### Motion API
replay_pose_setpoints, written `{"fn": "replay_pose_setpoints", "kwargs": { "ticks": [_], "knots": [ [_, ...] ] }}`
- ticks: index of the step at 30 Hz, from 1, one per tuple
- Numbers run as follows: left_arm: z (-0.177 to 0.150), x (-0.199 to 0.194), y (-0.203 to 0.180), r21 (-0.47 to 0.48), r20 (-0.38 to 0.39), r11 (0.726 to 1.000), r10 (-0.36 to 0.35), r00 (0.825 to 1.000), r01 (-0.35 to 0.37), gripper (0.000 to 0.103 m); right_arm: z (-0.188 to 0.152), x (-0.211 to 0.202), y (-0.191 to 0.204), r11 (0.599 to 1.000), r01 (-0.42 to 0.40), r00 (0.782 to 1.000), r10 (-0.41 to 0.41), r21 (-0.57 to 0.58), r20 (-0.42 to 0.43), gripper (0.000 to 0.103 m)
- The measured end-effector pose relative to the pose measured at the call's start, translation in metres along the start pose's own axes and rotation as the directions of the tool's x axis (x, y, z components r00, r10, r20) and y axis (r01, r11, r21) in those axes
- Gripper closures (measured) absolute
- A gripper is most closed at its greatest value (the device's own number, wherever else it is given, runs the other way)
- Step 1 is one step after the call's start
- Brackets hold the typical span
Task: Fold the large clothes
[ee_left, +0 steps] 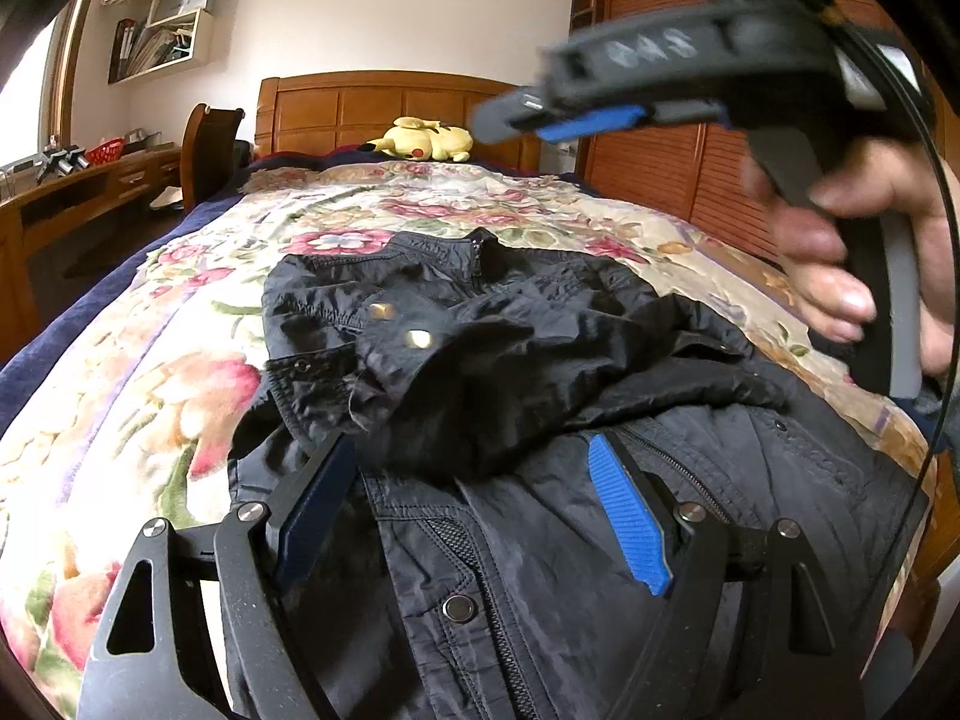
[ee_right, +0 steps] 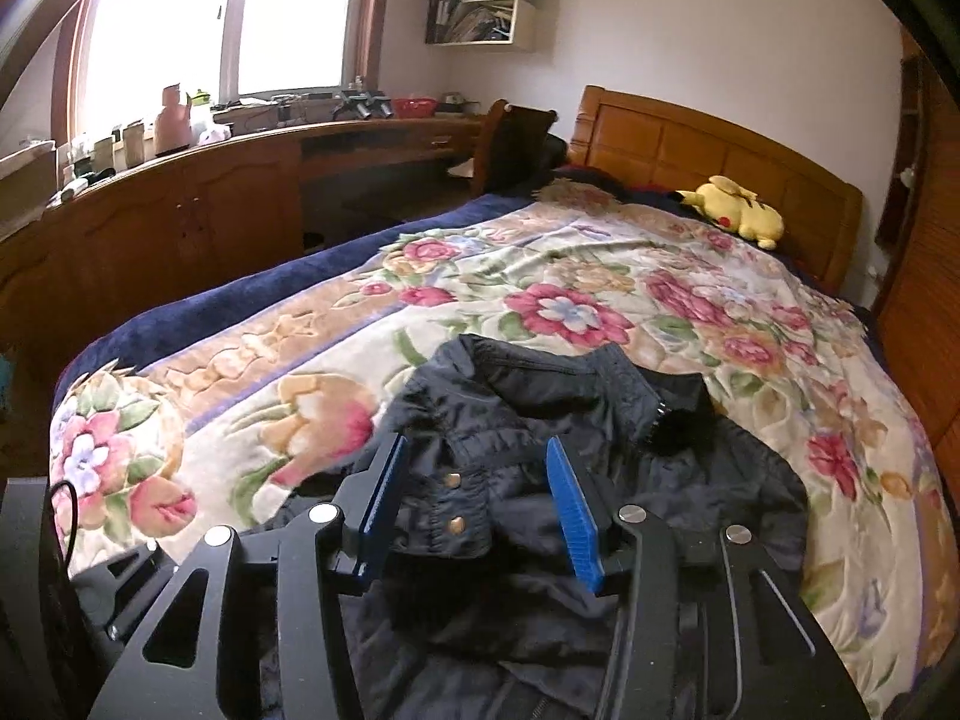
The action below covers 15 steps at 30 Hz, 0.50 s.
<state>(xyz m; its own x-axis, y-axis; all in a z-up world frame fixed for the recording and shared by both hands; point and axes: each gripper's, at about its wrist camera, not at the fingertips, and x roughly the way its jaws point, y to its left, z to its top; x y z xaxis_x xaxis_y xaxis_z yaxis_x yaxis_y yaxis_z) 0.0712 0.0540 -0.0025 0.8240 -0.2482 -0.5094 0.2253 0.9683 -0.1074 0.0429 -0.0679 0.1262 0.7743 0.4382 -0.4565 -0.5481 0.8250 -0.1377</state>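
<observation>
Bedroom surface under inspection is a bed covered by a floral blanket, and a dark jacket is lying crumpled on the near part of it. Nearest the left wrist camera, the left gripper is hovering just over the jacket with its jaws standing wide apart; fabric is showing between the blue pads, but nothing is being pinched. In the right wrist view, the right gripper is sitting low over the jacket, jaws partly open; a cuff with brass snaps is lying between the pads, and no pad is pressing on it. That same gripper is appearing blurred at upper right in the left view, with a hand wrapping its handle. Beyond the grippers, the jacket's collar is bunching toward the far side. Farther off, a yellow plush is resting against the wooden headboard. A desk is running under the window, and a shelf is hanging on the wall.
</observation>
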Motion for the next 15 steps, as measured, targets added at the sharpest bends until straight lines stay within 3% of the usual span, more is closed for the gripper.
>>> {"fn": "replay_pose_setpoints", "kwargs": {
  "ticks": [8, 15],
  "knots": [
    [0.0, 0.004, 0.001, -0.011, -0.009, 1.0, 0.006, 1.0, -0.006, 0.022, -0.062, -0.015, -0.031, 0.992, 0.098, 0.994, -0.093, 0.082, -0.056, 0.053],
    [-0.001, 0.008, 0.0, -0.005, -0.019, 1.0, 0.021, 1.0, -0.022, 0.022, -0.119, -0.005, -0.059, 0.971, 0.209, 0.968, -0.189, 0.118, -0.163, 0.053]
  ]
}}
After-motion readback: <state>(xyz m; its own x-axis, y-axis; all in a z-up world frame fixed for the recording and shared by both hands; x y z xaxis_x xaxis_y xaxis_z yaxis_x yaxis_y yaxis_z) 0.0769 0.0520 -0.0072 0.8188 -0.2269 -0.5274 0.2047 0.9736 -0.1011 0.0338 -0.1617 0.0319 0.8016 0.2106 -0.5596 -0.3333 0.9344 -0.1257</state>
